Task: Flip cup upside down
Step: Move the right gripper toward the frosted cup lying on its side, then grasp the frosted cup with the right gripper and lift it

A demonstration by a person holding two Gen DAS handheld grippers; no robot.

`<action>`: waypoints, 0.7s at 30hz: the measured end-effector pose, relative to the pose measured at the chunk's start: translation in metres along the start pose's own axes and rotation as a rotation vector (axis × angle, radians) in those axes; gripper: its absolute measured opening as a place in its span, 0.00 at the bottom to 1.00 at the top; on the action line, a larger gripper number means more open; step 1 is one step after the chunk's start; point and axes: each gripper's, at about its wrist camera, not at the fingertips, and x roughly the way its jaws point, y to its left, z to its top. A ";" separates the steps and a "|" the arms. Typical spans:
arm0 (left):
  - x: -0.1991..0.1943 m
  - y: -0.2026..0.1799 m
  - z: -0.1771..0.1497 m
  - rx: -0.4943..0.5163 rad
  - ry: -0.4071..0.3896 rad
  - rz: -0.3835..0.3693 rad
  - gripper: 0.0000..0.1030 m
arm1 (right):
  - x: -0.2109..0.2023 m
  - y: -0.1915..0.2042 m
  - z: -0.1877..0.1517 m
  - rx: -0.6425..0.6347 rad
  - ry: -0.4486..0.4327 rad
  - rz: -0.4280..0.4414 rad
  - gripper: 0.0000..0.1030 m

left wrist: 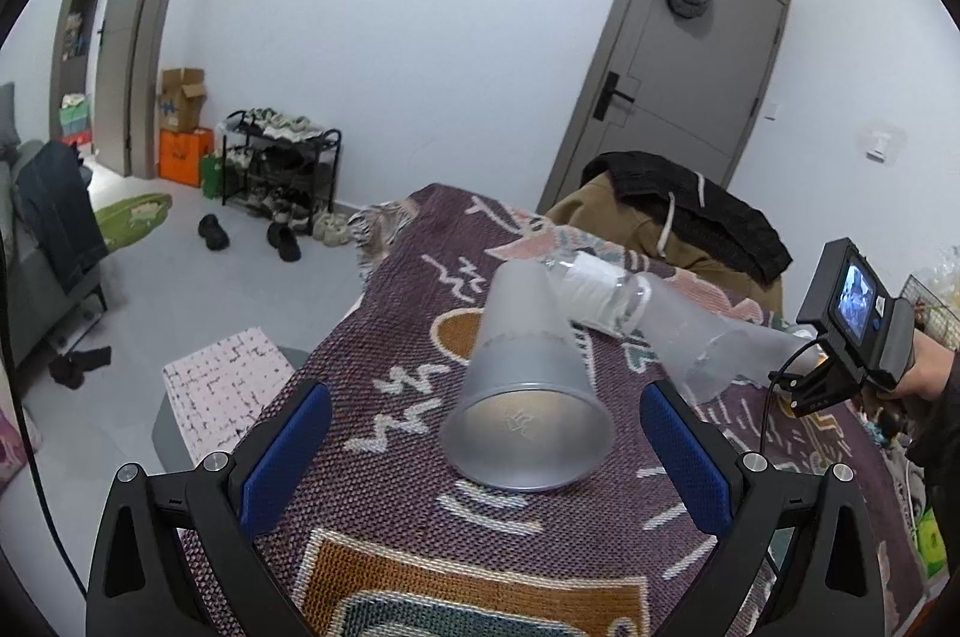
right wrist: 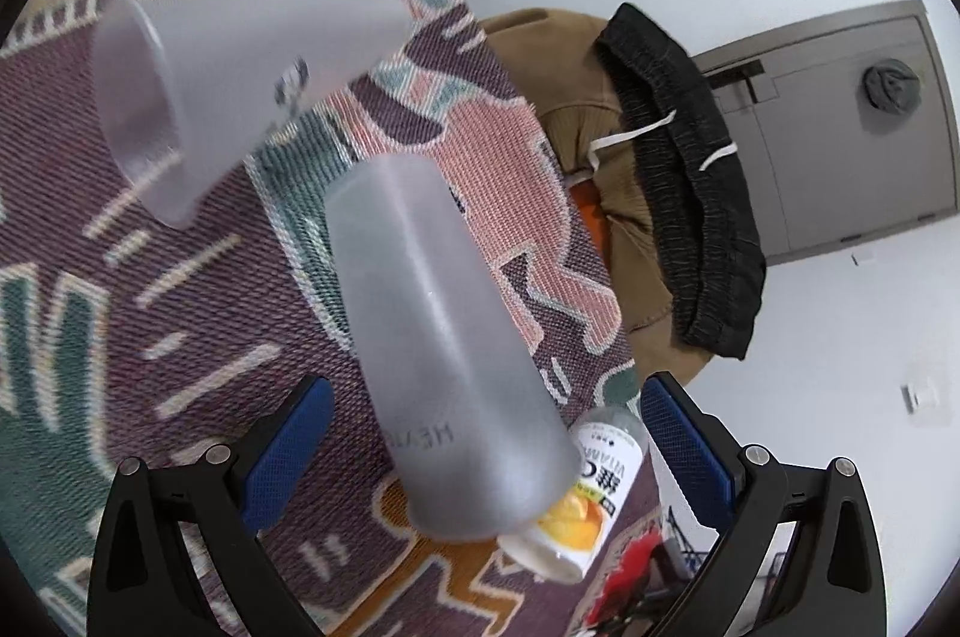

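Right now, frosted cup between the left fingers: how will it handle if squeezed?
The frosted cup looks thin-walled and empty, so probably light and apt to flex. It sits tilted, wide rim toward the open left hand-held gripper, so a nudge may tip it. The smooth taper might slip forward.

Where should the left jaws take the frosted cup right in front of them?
Grip the nearest frosted cup across its sidewall, below mid-height, coming straight in level with the patterned cloth. It stands mouth-down, tapering upward, so a high grip may slip. The left gripper already straddles it, open.
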 end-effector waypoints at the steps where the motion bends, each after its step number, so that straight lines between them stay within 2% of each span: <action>1: 0.001 0.003 0.000 -0.007 0.003 0.004 1.00 | 0.006 0.001 0.002 -0.007 0.005 0.005 1.00; 12: 0.007 0.026 -0.005 -0.059 0.031 0.028 1.00 | 0.049 0.003 0.011 -0.066 0.078 0.038 0.99; 13: 0.008 0.027 -0.005 -0.063 0.032 0.029 1.00 | 0.049 0.001 0.011 -0.059 0.085 0.052 0.95; 14: 0.008 0.028 -0.005 -0.067 0.034 0.029 1.00 | 0.050 -0.001 0.011 -0.053 0.101 0.076 0.75; 16: 0.009 0.029 -0.006 -0.074 0.036 0.025 1.00 | 0.047 0.001 0.008 -0.064 0.124 0.061 0.74; 19: 0.005 0.027 -0.007 -0.073 0.035 0.016 1.00 | 0.031 0.004 0.003 -0.084 0.104 0.100 0.72; 21: 0.001 0.025 -0.007 -0.067 0.030 0.008 1.00 | 0.017 0.004 -0.002 -0.078 0.093 0.094 0.72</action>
